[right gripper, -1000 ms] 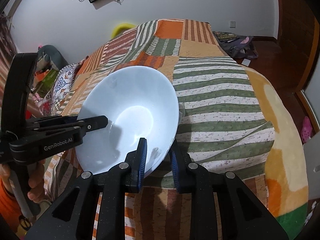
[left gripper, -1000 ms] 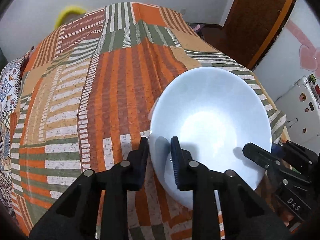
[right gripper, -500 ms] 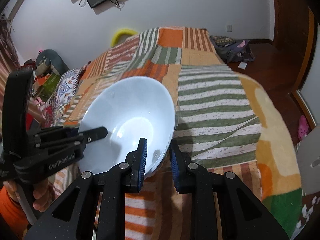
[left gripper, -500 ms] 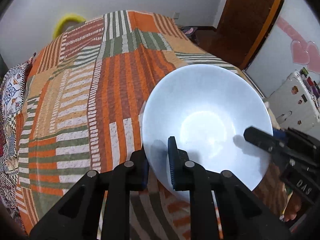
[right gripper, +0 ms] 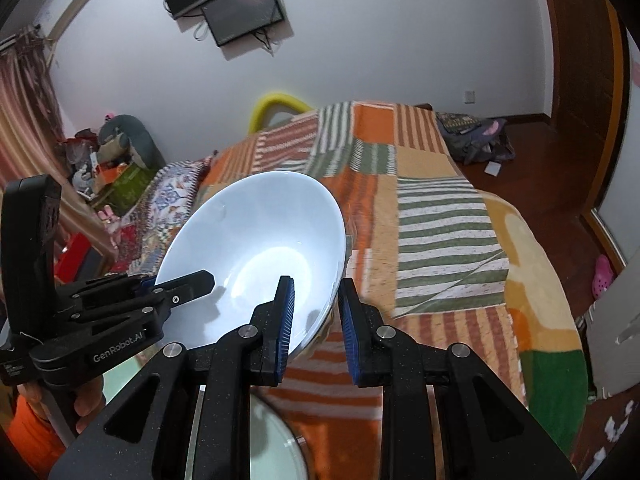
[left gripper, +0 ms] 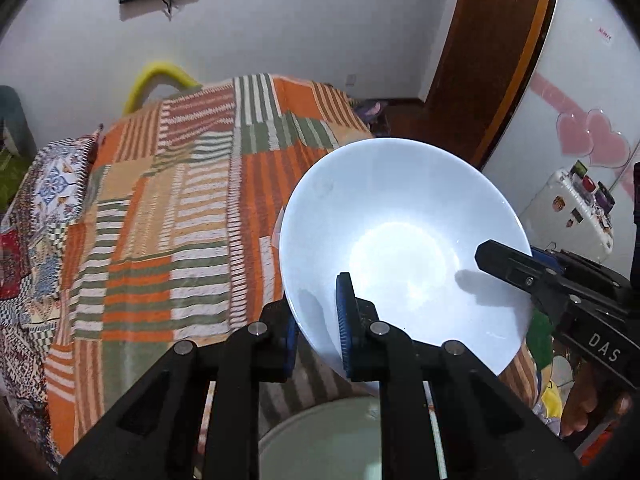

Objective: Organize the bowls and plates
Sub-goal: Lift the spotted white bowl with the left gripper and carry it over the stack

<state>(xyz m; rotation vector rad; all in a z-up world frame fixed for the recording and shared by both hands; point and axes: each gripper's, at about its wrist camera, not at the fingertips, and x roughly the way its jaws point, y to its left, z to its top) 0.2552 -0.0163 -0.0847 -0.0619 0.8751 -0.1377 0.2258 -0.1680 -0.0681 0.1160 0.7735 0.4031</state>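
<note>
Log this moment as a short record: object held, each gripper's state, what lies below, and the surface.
held object: white bowl, tilted, raised off the bed
left gripper: shut on the bowl's rim
right gripper: shut on the opposite rim
below: pale round dish, partly hidden by the gripper
surface: striped orange and green blanket

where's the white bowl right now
The white bowl is held up over the striped bedspread, its rim clamped by the left tongs and right tongs, above a pale dish.
</note>
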